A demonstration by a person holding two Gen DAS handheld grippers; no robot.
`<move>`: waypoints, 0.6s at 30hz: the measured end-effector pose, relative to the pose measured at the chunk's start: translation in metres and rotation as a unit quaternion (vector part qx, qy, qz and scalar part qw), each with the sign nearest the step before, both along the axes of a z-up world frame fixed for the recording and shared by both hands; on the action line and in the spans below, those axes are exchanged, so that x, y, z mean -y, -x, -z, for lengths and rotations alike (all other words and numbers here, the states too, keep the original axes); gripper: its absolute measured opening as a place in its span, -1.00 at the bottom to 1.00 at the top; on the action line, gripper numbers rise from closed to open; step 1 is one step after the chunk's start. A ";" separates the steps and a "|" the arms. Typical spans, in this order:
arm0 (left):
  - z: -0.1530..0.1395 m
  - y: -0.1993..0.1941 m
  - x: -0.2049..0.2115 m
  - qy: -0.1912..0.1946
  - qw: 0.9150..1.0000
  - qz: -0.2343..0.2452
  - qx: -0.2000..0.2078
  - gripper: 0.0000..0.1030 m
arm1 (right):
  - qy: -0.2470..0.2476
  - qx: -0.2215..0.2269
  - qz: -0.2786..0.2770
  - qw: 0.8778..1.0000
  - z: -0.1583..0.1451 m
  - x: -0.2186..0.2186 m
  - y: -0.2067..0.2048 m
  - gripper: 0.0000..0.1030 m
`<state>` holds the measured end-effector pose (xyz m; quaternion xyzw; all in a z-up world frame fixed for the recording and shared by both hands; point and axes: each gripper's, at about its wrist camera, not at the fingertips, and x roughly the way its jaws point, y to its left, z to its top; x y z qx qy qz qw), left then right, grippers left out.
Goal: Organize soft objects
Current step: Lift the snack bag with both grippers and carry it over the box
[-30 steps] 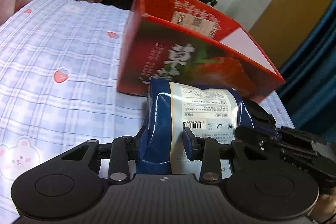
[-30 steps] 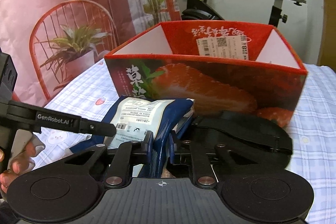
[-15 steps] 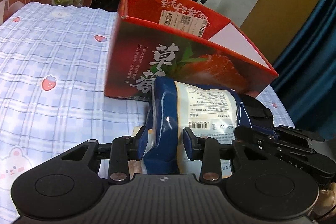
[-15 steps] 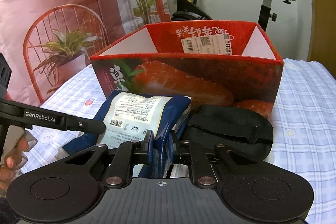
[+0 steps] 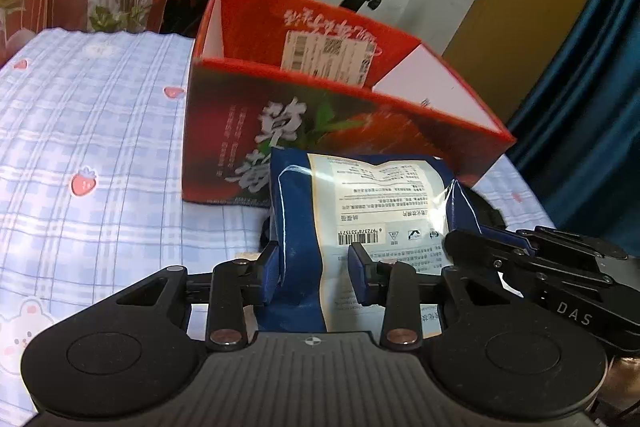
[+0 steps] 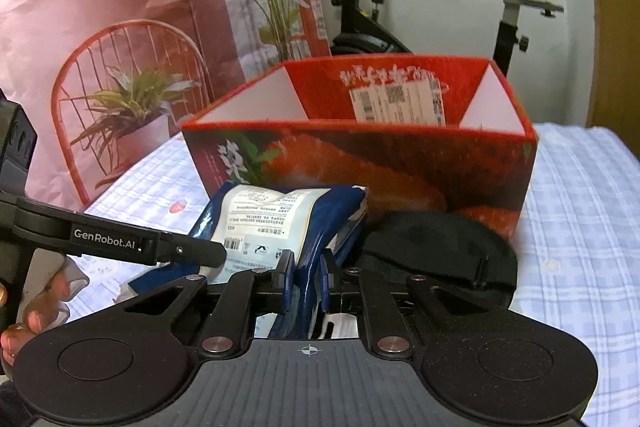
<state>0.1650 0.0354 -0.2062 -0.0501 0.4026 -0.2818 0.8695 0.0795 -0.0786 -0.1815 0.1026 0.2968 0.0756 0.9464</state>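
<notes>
Both grippers clamp one blue pouch [image 5: 360,211]: the left gripper [image 5: 314,263] pinches its left side, the right gripper [image 6: 306,269] its right edge. It sits just before the red box [image 6: 360,163], beside a black mask [image 6: 436,247], on checked cloth [image 5: 92,155].

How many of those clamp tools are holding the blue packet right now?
2. The left gripper pinches the blue packet near its left edge; the right gripper pinches its right edge, beside the black pouch. Both hold it before the red box.

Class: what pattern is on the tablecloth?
Blue-and-white check with strawberries on the tablecloth; clearest in the left wrist view.
</notes>
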 end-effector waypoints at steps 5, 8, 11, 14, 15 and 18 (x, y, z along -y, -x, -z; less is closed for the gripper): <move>-0.025 0.010 -0.004 0.011 1.000 0.005 0.027 -0.26 | 0.010 0.034 -0.005 0.999 -0.021 -0.002 0.008 -0.79; -0.039 0.013 -0.005 0.019 0.999 0.004 0.040 -0.26 | 0.012 0.052 -0.007 0.999 -0.033 -0.001 0.011 -0.79; -0.054 0.016 -0.007 0.029 0.998 0.004 0.057 -0.26 | 0.014 0.066 -0.008 0.998 -0.046 0.000 0.012 -0.79; -0.067 0.016 -0.005 0.036 0.997 0.007 0.070 -0.26 | 0.019 0.080 -0.010 0.997 -0.058 0.001 0.013 -0.79; -0.070 0.015 -0.004 0.037 0.997 0.008 0.074 -0.26 | 0.021 0.085 -0.011 0.996 -0.063 0.002 0.013 -0.79; -0.076 0.011 -0.001 0.043 0.996 0.007 0.080 -0.26 | 0.022 0.095 -0.015 0.995 -0.076 0.006 0.009 -0.79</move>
